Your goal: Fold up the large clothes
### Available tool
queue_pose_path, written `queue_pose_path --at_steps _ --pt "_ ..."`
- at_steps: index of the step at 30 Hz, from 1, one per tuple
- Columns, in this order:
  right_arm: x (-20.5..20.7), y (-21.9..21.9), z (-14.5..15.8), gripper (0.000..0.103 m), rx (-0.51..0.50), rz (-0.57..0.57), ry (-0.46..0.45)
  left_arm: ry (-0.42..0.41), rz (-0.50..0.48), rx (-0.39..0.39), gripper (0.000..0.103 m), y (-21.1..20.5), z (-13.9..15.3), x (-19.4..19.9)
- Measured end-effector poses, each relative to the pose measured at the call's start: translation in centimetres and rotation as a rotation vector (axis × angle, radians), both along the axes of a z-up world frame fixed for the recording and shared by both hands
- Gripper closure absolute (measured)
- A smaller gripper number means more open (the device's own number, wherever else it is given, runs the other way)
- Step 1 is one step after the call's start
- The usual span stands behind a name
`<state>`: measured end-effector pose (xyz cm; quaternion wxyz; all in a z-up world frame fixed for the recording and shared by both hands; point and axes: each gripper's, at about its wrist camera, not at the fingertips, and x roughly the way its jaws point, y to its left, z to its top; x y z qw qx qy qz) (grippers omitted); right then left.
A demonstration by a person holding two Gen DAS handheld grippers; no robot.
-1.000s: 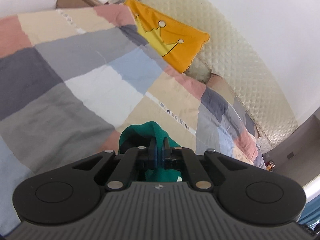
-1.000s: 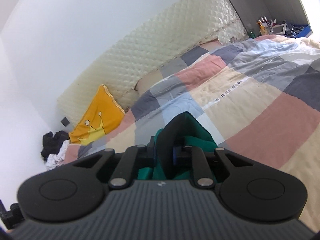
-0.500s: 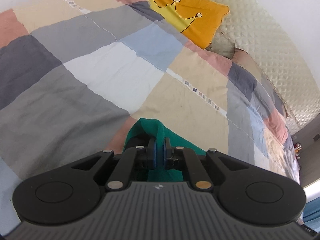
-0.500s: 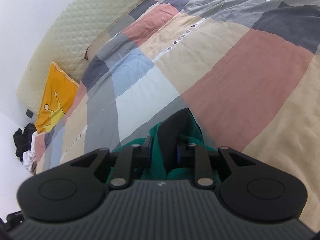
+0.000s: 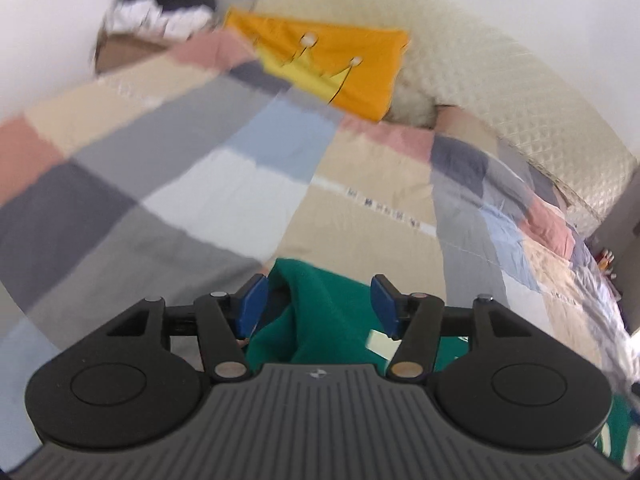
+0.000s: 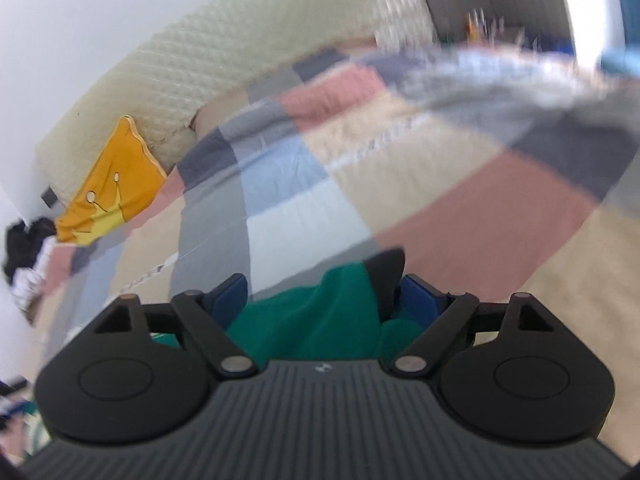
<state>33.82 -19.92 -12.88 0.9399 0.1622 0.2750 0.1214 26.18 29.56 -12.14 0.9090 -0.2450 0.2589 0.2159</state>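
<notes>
A green garment [image 5: 324, 312] lies on the patchwork bedspread [image 5: 224, 184]. In the left wrist view my left gripper [image 5: 318, 306] is open, its blue pads wide apart on either side of a raised fold of the green cloth. A white label [image 5: 380, 342] shows on the cloth by the right pad. In the right wrist view my right gripper [image 6: 322, 294] is open too, over the green garment [image 6: 304, 320]. A dark cuff or collar piece [image 6: 386, 276] of the garment stands up beside the right pad. Both views are blurred.
An orange cushion with a yellow crown [image 5: 332, 68] leans on the quilted cream headboard [image 5: 500, 92]. A pile of dark and white clothes [image 5: 168, 4] sits on a box beyond the bed's far corner. Small items stand on a shelf [image 6: 476, 24] at the far right.
Both grippers have opened and let go of the green garment, which they pinched in the earlier frames. Both views have tilted up towards the headboard and are now blurred.
</notes>
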Motion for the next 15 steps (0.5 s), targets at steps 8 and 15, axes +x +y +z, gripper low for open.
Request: queue_pose_path --at_steps 8,15 --pt "-2.8 3.6 0.9 0.018 -0.030 0.174 -0.078 -0.021 -0.205 0.100 0.040 -7.8 1.4 0.2" --pt "-3.0 6.8 -0.6 0.018 -0.098 0.254 -0.048 0.041 -0.307 0.133 0.040 -11.6 -0.3 2.1"
